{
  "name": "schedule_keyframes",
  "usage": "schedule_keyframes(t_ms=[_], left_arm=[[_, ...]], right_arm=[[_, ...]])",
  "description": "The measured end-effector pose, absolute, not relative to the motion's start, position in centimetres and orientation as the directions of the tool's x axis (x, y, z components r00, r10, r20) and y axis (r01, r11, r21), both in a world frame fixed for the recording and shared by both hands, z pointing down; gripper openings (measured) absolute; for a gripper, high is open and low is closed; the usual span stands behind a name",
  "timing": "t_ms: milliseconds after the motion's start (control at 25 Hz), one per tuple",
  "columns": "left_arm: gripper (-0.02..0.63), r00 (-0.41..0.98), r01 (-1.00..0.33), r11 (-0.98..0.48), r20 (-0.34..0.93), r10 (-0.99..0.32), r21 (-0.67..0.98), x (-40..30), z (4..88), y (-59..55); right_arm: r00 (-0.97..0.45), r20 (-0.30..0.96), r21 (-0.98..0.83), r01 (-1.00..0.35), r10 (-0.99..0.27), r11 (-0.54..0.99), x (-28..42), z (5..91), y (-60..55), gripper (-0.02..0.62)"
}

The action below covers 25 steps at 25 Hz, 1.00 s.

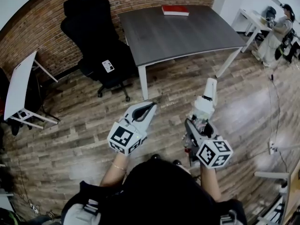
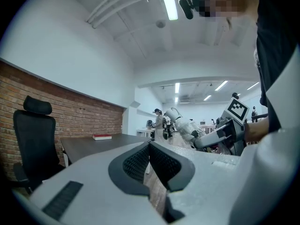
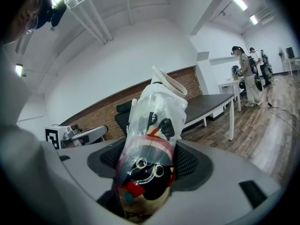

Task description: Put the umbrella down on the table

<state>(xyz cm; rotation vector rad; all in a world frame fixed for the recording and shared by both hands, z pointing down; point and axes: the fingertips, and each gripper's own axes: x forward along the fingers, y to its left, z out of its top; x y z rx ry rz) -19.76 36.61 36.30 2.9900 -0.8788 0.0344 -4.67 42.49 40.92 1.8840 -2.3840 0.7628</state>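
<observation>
The right gripper (image 1: 199, 123) squeezes the umbrella (image 3: 152, 130). Its own view shows a cartoon face under clear wrap. The head view shows the table (image 1: 187, 32) far ahead. The left gripper (image 2: 150, 145) is closed and holds nothing.

Open floor (image 1: 178, 93) before you, your table (image 1: 187, 39) free nearside, red book (image 1: 175, 10) at far edge, black chair (image 1: 96, 41) left.

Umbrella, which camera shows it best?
The right gripper view: the umbrella, in clear plastic, fills the middle, clamped by the right tongs. The head view shows it small from above; the left gripper view shows only a pale shape at a distance.
</observation>
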Motion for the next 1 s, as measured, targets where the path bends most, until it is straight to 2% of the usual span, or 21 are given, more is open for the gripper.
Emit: schedule_keyframes(t_ms=[600,1000], left_arm=[[0.002,0.888,-0.46,-0.885,0.037,-0.459,0.062,-18.0,38.0,35.4],[0.002,0.859,-0.511,-0.858,0.04,-0.51,0.045,-15.5,38.0,31.0]], right_arm=[[-0.197,0.319,-0.384,-0.921,-0.927,0.064,-3.7,41.6,42.6,0.293],[-0.244,0.304,-0.393,-0.913,-0.921,0.113,-0.3,41.6,37.0,0.293]])
